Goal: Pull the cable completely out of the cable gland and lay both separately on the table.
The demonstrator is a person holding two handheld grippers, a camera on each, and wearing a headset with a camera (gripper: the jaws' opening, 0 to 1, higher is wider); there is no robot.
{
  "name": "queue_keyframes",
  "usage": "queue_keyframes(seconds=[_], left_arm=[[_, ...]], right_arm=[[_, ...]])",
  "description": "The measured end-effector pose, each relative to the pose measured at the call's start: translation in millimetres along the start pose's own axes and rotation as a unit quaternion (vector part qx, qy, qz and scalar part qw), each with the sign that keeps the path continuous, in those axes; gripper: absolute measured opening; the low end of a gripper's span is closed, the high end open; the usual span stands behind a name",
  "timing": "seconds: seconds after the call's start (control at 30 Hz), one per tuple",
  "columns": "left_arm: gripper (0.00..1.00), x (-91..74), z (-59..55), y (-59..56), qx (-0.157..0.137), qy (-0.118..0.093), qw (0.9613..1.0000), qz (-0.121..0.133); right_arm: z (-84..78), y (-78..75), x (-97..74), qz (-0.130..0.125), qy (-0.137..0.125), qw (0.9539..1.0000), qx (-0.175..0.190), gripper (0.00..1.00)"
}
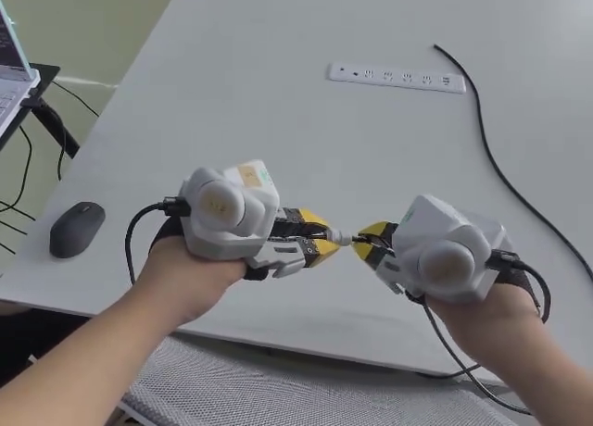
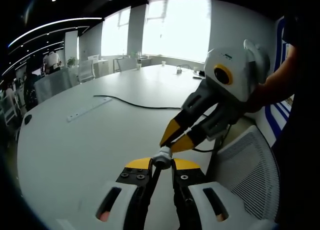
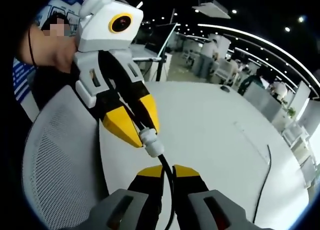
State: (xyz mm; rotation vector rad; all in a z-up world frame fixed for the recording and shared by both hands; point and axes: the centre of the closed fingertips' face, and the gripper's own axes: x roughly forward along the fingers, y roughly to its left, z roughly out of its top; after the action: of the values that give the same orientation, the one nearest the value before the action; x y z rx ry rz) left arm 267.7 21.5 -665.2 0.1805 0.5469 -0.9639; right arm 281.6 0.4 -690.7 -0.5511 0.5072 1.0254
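Looking down from the head view, I have the left claw (image 1: 320, 236) and right claw (image 1: 371, 244) nose to nose above the surface (image 1: 278, 102), close to its near edge. The white gland (image 1: 339, 238) sits between their yellow tips, on the left claw's side. A short run of black cable (image 1: 358, 240) leaves it toward the right claw. The long axis therefore lies straight from one claw to the other, roughly along the near edge. Neither part rests on the surface yet.

From the left gripper view, my left claw (image 2: 162, 164) is clamped on the gland (image 2: 161, 157), with the jaws drawn close around it. The right claw (image 2: 175, 137) comes in from the right, its tips just beside the gland.

From the right gripper view, my right claw (image 3: 168, 171) is pinched on the cable (image 3: 166, 182). The cable runs up between the jaws into the gland (image 3: 154, 147), which the left claw (image 3: 145, 135) holds above. It points dead ahead along my jaws, so I judge the pull should go straight back along that line. The right claw would retreat while the left holds firm. A sideways tug could bind the cable in the gland.
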Motion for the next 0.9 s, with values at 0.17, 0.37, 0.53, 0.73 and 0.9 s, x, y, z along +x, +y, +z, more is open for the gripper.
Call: queue_keyframes(seconds=[0.17, 0.37, 0.53, 0.73, 0.9], left_arm=[[0.16, -2.3, 0.4, 2.7, -0.004, -0.003, 1.0000, 0.002], [0.16, -5.3, 2.5, 4.9, -0.007, -0.006, 1.0000, 0.003], [0.16, -4.9, 3.5, 4.1, -0.006, -0.006, 1.0000, 0.003], [0.16, -5.9, 4.7, 4.1, -0.005, -0.007, 1.0000, 0.004], [0.16, -7.0, 4.3, 3.7, -0.004, -0.006, 1.0000, 0.006]], right_arm=[[-11.9, -8.2, -0.8, -0.008, 0.007, 0.9990, 0.044, 0.01], [-28.3, -18.6, -3.7, -0.016, 0.012, 0.9926, 0.119, 0.01], [-43.4, -25.2, -5.4, -0.025, 0.024, 0.9859, 0.164, 0.01], [-64.7, -29.4, -6.5, -0.027, 0.040, 0.9700, 0.238, 0.01], [-84.4, -31.6, -7.7, -0.035, 0.060, 0.9559, 0.285, 0.01]])
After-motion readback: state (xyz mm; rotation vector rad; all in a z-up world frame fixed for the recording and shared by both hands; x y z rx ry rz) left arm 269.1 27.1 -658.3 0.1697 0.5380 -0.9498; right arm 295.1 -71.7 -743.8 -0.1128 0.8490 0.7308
